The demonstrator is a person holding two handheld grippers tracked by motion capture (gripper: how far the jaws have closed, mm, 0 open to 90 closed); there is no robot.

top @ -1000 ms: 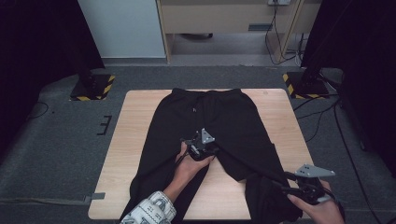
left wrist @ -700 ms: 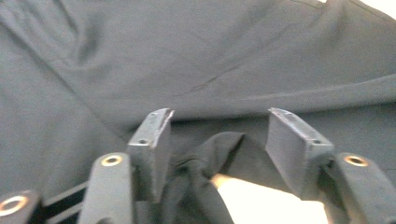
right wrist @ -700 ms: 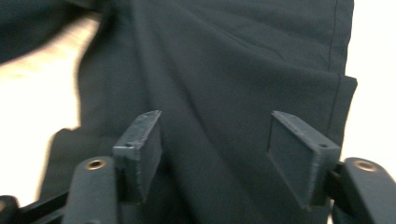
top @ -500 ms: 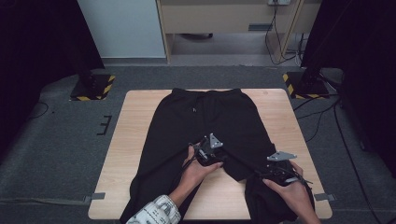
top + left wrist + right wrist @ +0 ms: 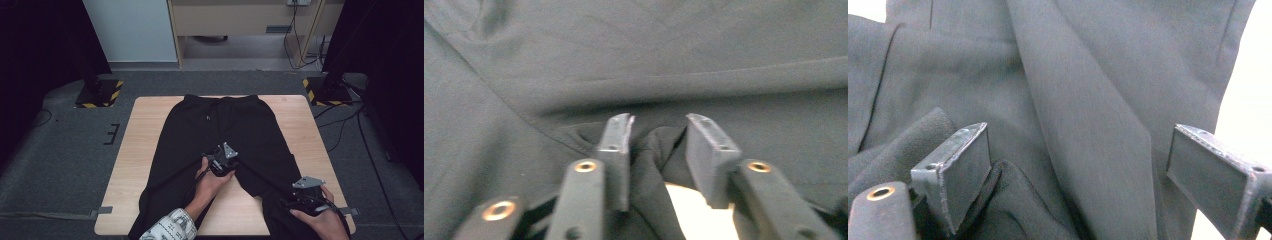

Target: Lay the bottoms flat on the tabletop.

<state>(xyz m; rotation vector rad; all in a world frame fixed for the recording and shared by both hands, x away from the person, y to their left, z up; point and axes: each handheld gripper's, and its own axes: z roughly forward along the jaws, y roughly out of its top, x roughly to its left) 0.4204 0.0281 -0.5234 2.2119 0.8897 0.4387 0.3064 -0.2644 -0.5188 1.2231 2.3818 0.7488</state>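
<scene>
Black trousers (image 5: 220,130) lie flat on the wooden table (image 5: 145,130), waistband at the far side. My left gripper (image 5: 220,167) sits at the crotch. In the left gripper view its jaws (image 5: 658,125) have just been closing, and a raised fold of the black fabric (image 5: 659,150) is bunched between the pads. My right gripper (image 5: 295,202) rests low on the trousers' right leg near the front edge. Its jaws (image 5: 1078,145) have just been opening and stand wide, straddling the leg cloth (image 5: 1088,75) without pinching it.
Bare wood shows between the two legs (image 5: 240,210) and along both sides of the table. Dark carpet surrounds the table. Stand bases with yellow-black stripes (image 5: 97,95) (image 5: 325,92) and cables lie behind it.
My right hand came in from the right front corner and sank onto the right leg, its jaws spreading. The left gripper stayed at the crotch and narrowed on the fabric.
</scene>
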